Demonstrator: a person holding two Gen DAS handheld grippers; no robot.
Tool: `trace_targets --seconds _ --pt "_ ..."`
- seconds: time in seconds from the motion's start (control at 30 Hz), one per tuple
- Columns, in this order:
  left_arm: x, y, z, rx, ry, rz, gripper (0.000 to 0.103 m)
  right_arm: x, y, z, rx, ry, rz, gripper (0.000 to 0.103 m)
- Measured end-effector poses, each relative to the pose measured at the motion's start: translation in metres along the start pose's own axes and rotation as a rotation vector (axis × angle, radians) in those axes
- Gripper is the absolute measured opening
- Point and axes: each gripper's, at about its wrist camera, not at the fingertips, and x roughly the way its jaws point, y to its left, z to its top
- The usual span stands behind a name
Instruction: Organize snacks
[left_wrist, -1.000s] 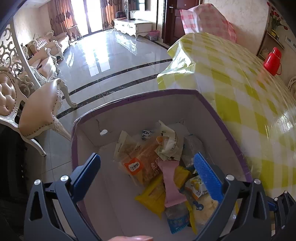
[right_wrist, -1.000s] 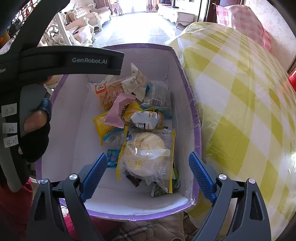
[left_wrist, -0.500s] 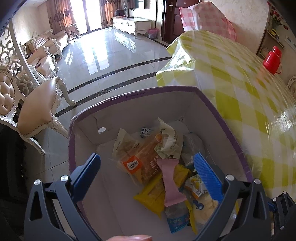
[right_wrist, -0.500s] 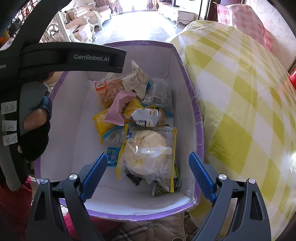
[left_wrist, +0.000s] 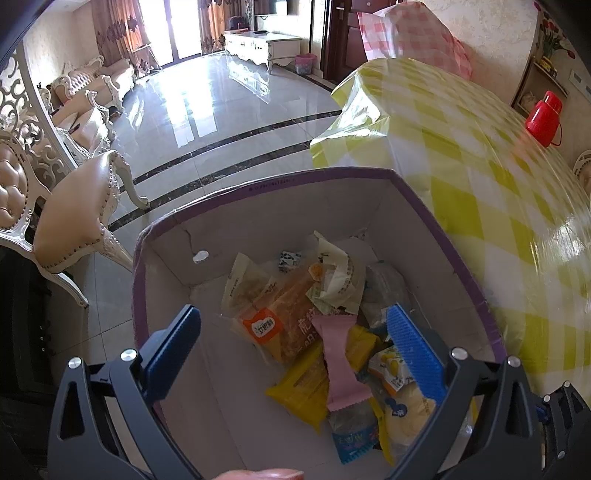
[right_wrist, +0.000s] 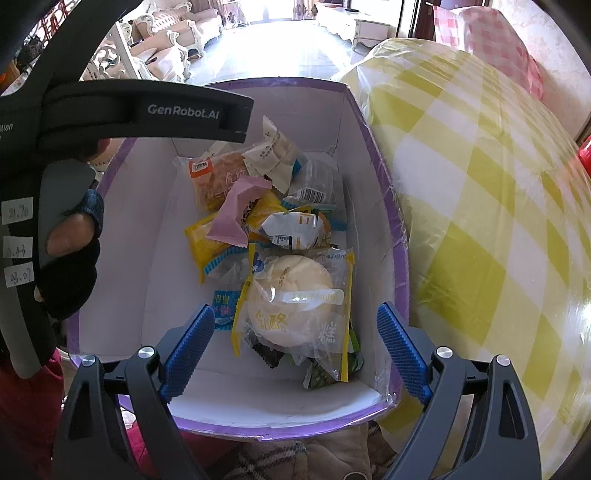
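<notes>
Both the left tool (left_wrist: 293, 345) and right tool (right_wrist: 295, 347) hang released and empty above the purple-rimmed box (right_wrist: 384, 206), where the snack packets (right_wrist: 273, 236) lie heaped, just beside the yellow-checked surface (right_wrist: 491, 206).

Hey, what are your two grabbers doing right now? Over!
Left gripper open, empty. Right gripper open above round cake packet. Snacks piled in purple-rimmed box. Nothing blocking.
</notes>
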Motion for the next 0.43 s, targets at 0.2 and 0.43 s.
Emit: trace_targets --seconds 0.2,0.43 --pt "0.0064 0.0022 -0.0036 -0.015 0.020 -0.013 0.101 0.0006 -0.0007 -0.0012 0.004 -0.001 0.001 0.087" --pt "0.0045 0.0009 -0.0038 -0.012 0.019 -0.004 0.101 -0.0024 -0.0037 -0.0027 0.006 -0.008 0.010 0.087"
